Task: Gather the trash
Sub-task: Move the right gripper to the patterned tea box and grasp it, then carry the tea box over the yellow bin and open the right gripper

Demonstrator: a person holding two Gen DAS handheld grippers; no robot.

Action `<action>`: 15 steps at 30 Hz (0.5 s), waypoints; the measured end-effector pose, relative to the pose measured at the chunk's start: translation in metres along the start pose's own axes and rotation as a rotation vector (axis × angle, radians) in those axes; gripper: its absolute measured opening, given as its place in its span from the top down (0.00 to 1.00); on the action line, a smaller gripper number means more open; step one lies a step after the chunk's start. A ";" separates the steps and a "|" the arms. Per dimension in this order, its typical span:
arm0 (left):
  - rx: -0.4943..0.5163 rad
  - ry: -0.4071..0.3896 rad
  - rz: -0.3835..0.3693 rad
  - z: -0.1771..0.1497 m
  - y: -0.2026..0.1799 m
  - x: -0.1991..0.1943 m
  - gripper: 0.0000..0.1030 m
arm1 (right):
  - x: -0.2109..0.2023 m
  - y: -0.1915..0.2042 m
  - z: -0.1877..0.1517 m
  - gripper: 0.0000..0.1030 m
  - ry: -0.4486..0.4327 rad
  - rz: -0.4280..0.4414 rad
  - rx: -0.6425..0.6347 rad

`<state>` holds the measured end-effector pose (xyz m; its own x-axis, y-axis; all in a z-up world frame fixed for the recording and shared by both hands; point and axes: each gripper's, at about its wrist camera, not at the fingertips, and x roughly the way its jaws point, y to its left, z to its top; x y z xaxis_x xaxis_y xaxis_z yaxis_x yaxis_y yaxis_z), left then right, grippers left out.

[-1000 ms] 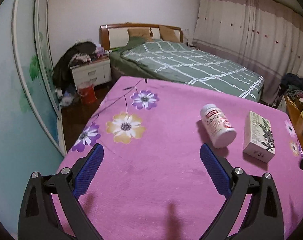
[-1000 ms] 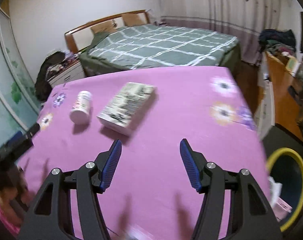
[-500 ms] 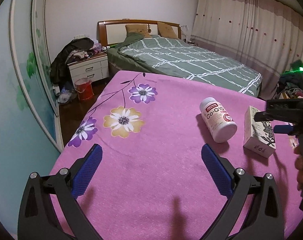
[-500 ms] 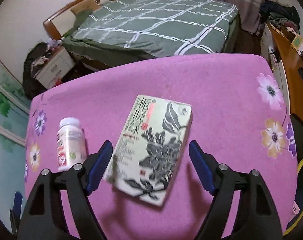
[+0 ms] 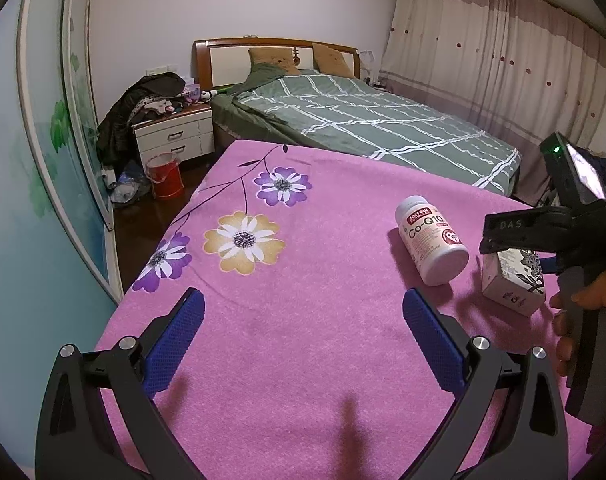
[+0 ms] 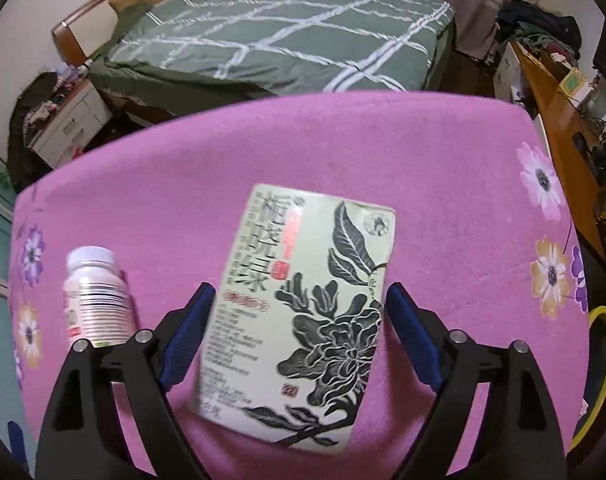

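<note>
From my left wrist, my left gripper [image 5: 301, 326] hangs wide and empty over the bare pink cloth [image 5: 303, 360]. The white bottle [image 5: 431, 242] lies on its side just beside the box [image 5: 513, 282], which my right gripper [image 5: 543, 258] covers from above. If I nudge the bottle while closing on the box, I judge it will roll away, since it is round and nothing blocks it.

From my right wrist, my jaws have just been opening and stand wide, the box [image 6: 303, 320] lying flat between the blue pads [image 6: 187, 340] with neither pad pressing it. It is a pale green carton with black flower print and large characters, its corners a little soft. I judge thin card may buckle under a hard squeeze, or slip if I catch only its near end. The yellow-rimmed bin [image 6: 599, 372] sits off the cloth's right edge.
</note>
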<state>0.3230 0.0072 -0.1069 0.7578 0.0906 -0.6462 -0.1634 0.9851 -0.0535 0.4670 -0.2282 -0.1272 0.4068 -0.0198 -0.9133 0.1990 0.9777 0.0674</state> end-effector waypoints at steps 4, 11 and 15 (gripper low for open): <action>0.010 -0.009 0.009 0.000 -0.002 -0.002 0.05 | 0.000 -0.003 -0.001 0.25 -0.018 -0.014 -0.026; 0.014 -0.013 0.003 -0.001 -0.003 -0.003 0.05 | -0.012 -0.025 -0.021 0.34 -0.058 0.028 -0.047; 0.029 -0.014 0.000 -0.002 -0.007 -0.004 0.05 | -0.034 -0.045 -0.046 0.34 -0.123 0.043 -0.053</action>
<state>0.3194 -0.0005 -0.1054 0.7668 0.0925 -0.6352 -0.1454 0.9889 -0.0316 0.4029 -0.2619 -0.1177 0.5206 0.0002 -0.8538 0.1332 0.9877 0.0815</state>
